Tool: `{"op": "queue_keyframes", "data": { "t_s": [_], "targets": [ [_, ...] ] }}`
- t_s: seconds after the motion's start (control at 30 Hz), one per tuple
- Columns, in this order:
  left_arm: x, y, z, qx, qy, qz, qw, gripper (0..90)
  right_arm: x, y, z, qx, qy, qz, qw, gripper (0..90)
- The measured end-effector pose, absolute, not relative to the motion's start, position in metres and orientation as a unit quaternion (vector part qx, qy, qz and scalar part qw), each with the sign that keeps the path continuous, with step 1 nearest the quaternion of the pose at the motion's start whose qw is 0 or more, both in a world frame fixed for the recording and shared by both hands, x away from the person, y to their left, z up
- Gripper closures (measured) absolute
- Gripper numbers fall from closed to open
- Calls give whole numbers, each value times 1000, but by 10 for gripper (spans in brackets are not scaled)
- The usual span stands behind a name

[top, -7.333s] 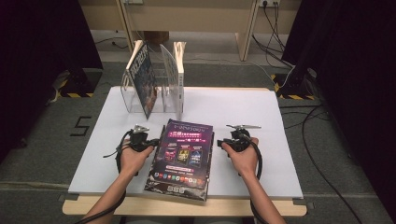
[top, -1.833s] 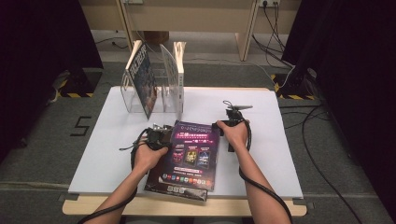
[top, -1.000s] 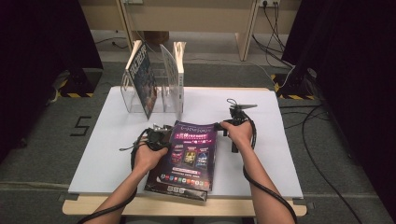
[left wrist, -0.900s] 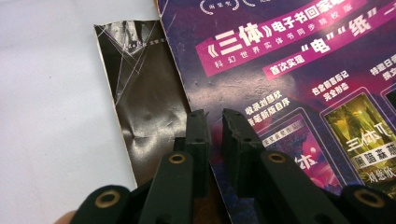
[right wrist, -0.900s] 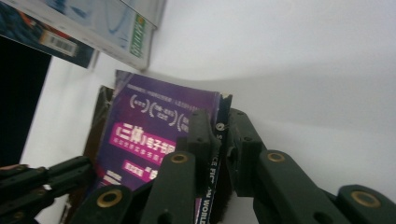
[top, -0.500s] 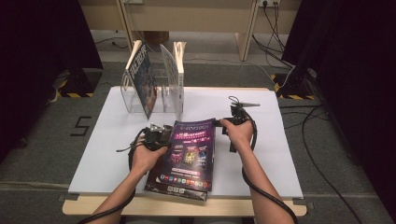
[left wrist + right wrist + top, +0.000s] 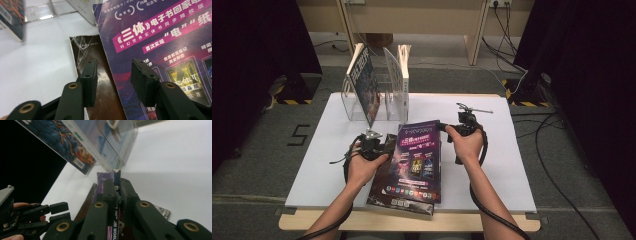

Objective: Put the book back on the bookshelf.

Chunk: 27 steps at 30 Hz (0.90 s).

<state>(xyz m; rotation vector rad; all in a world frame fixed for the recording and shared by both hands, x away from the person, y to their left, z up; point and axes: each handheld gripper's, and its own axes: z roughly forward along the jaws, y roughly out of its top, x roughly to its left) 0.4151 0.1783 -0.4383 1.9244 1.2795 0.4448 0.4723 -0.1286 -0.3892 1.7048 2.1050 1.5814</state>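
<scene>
The right tongs [image 7: 115, 192] clamped the edge of the purple glossy paperback [image 7: 418, 155], lifting it off the white bench [image 7: 312, 160]; the left tongs [image 7: 113, 78] had just been opening, gripping nothing.

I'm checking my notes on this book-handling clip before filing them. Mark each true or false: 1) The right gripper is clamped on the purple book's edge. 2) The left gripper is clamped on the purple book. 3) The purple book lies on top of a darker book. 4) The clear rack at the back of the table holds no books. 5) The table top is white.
1) True: the right gripper pinches the purple book by its edge.
2) False: the left gripper has its fingers apart, pressing on nothing; they have just been opening.
3) True: a darker book shows beneath it.
4) False: the clear rack holds upright books.
5) True: the table is white.
</scene>
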Motion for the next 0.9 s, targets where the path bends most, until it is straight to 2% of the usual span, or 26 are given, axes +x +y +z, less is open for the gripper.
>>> {"op": "queue_keyframes", "data": {
  "t_s": [0.37, 0.9],
  "targets": [
    [408, 185, -422, 738, 507, 184, 405, 516, 448, -110, -356, 490, 682, 540, 50, 849],
    [397, 184, -397, 724, 492, 198, 441, 511, 434, -88, -327, 435, 686, 574, 102, 850]
  ]
}}
